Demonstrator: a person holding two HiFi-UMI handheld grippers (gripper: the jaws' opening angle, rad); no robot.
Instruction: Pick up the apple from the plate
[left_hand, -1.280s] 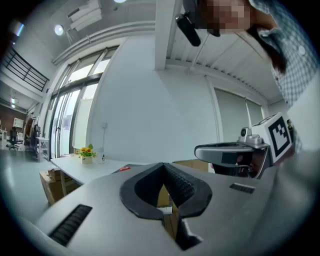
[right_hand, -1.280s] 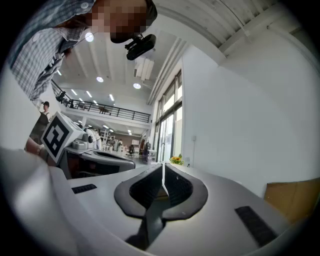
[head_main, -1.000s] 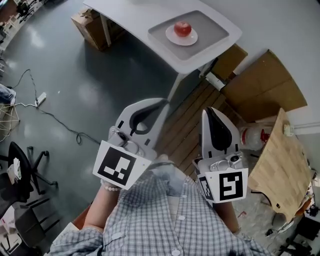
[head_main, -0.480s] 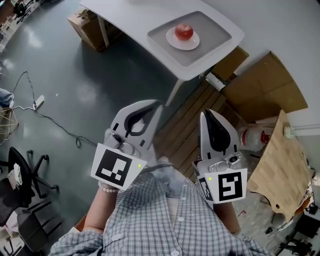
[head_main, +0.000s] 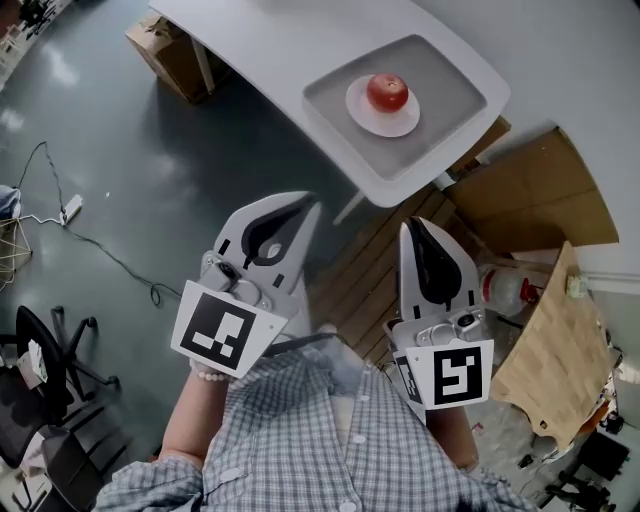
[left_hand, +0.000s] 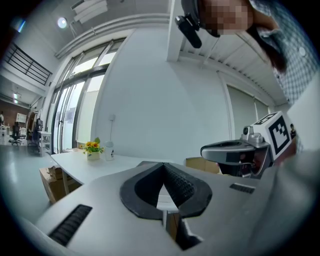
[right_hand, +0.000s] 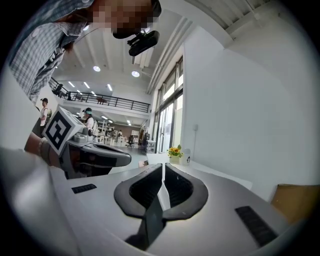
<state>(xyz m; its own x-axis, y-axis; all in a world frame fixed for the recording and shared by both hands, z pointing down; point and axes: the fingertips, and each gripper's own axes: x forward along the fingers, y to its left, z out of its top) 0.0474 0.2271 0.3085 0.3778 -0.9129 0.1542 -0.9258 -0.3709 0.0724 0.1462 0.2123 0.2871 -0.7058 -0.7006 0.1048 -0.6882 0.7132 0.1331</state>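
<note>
Grey polished floor underfoot, with a cable (head_main: 100, 245) and an office chair (head_main: 50, 350) off to the far left of both grippers. Left gripper (head_main: 300, 210) is held close in at chest height and pointing forward. Its own view shows the jaws brought together at the tips with nothing between them, only the small hollow between the pads. Ahead of it and somewhat to its right stands the white table (head_main: 300, 40), which carries a grey tray (head_main: 440, 60). On the tray sits a white plate (head_main: 362, 116) with the apple (head_main: 387, 92), red and upright, at its centre. The apple is well apart from both grippers, beyond their tips, and lies roughly between their two lines of aim. Right gripper (head_main: 415, 225) is held level with the left and just beside it, jaws likewise closed tip to tip and gripping nothing. Below and to its right are wooden slats (head_main: 370, 280), a plastic bottle (head_main: 505, 288) and cardboard sheets (head_main: 540, 200). Judgement: this is the approach step, and no reach has begun. The next move calls for stepping in and spreading one gripper's jaws wider than the apple. That gripper then has to go forward over the tray rim so its pads can straddle the fruit at its widest part. The close should be gentle, as a round apple may roll on the plate.
</note>
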